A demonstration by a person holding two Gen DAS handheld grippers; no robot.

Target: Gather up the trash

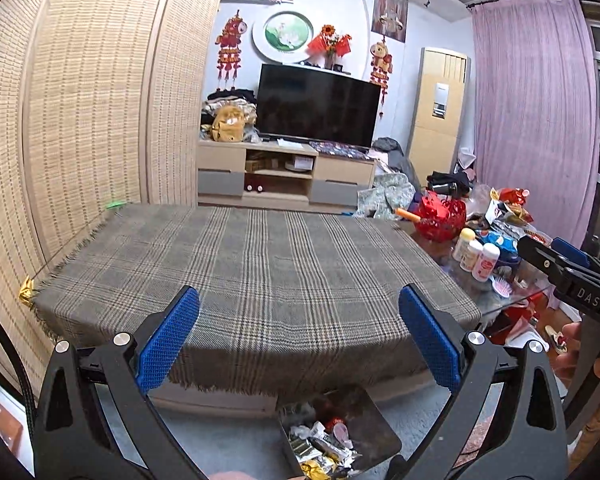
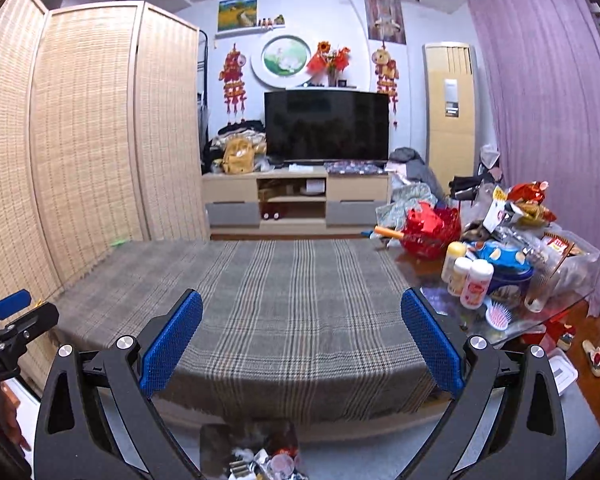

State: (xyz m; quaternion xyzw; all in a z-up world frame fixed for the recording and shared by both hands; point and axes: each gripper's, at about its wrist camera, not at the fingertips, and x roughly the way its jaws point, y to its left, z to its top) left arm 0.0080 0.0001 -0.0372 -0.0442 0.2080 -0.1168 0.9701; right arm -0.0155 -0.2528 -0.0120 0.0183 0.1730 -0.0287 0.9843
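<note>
So the biggest thing here is the plaid cloth point(image 1: 256, 276) covering the low table, filling the whole middle of both frames, and as far as I can see there's nothing lying on it. The cluttered glass side table point(image 2: 512, 320) sits at the right edge, piled with bottles, a red basket and snack bags, probably just household stuff rather than trash, though I can't say for sure.

The trash bin point(image 1: 340, 436) is on the floor at the bottom centre, right in front of the table, and it's got crumpled wrappers point(image 1: 324, 444) in it. Makes sense to park it there, an easy drop from the table.

Left gripper point(image 1: 300, 336) and right gripper point(image 2: 302, 340) both hang above the near table edge with jaws spread wide, holding nothing. My guess is the collecting is mostly done.
</note>
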